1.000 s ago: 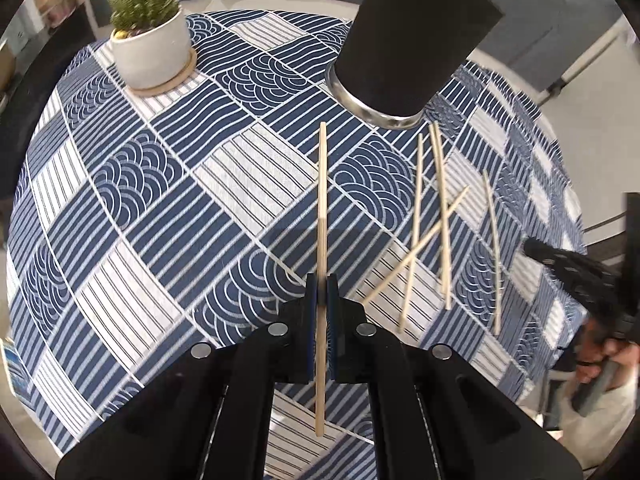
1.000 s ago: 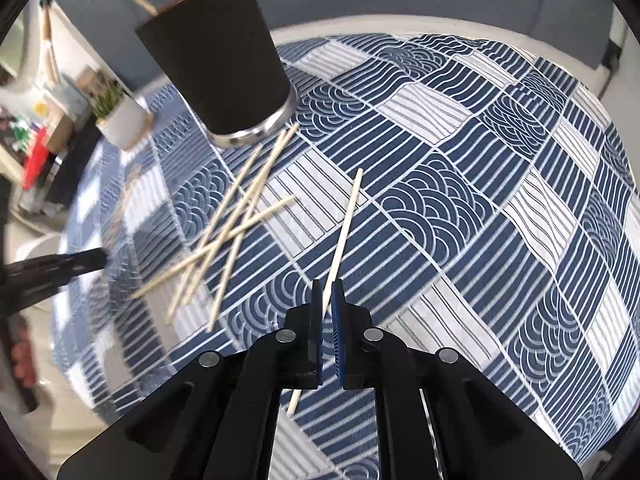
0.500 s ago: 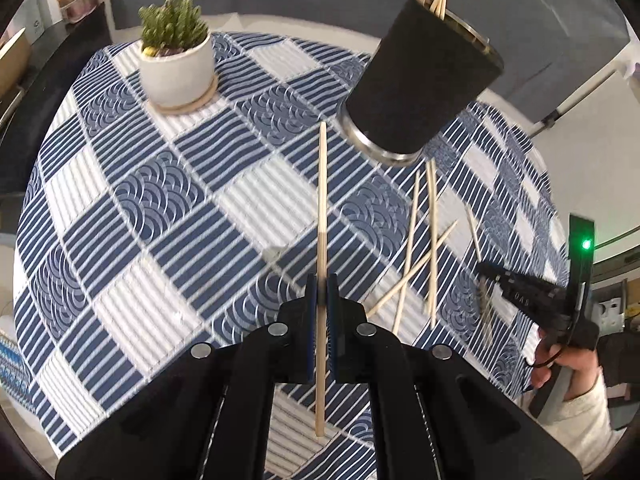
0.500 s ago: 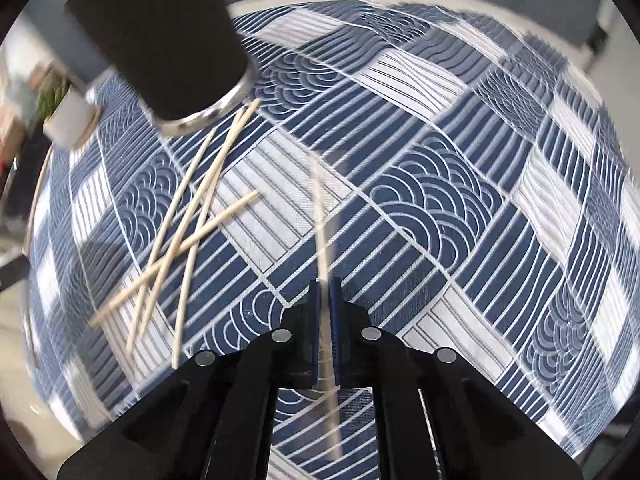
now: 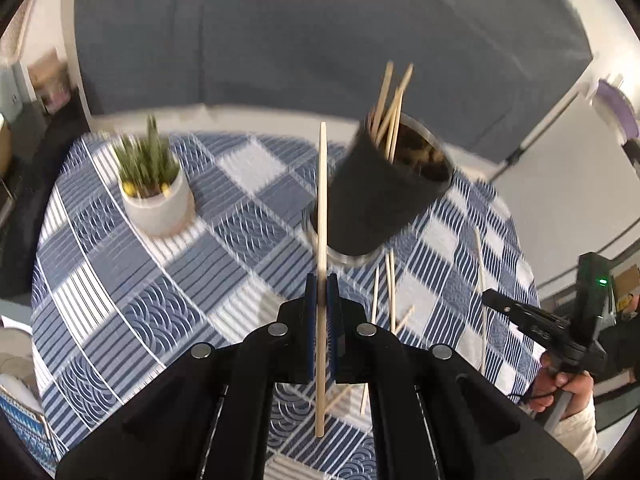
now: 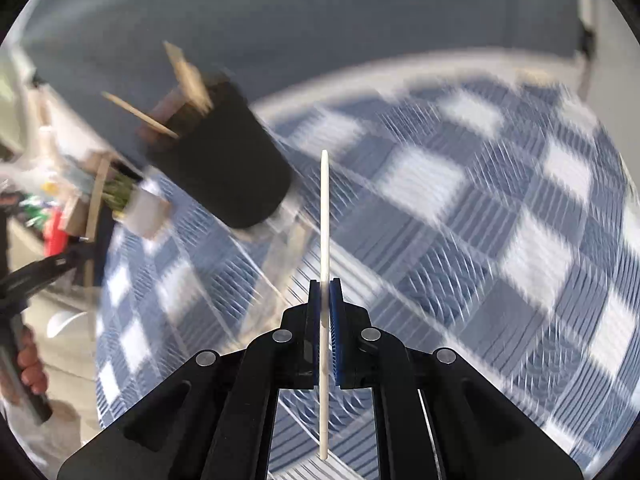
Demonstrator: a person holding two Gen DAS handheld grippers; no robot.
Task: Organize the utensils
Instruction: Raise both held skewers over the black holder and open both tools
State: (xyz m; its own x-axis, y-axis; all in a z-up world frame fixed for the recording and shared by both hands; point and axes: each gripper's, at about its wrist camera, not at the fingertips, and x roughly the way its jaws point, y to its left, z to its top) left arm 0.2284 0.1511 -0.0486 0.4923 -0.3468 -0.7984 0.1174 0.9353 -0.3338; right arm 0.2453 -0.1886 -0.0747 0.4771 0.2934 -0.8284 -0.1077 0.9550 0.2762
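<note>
My left gripper is shut on a wooden chopstick that points up and forward, raised above the table. A black cup holding several chopsticks stands just right of its tip. Several loose chopsticks lie on the cloth below the cup. My right gripper is shut on a pale chopstick, lifted off the table, with the black cup up and to its left. The right gripper also shows at the right of the left wrist view.
A potted cactus in a white pot stands on the blue-and-white patterned tablecloth at the far left. A grey wall panel rises behind the table. The right wrist view is motion-blurred, with shelf clutter at the left.
Both grippers have lifted and tilted up with their chopsticks, away from the cloth. The cup's open top has come into view. The right gripper's chopstick has straightened between the fingers.
</note>
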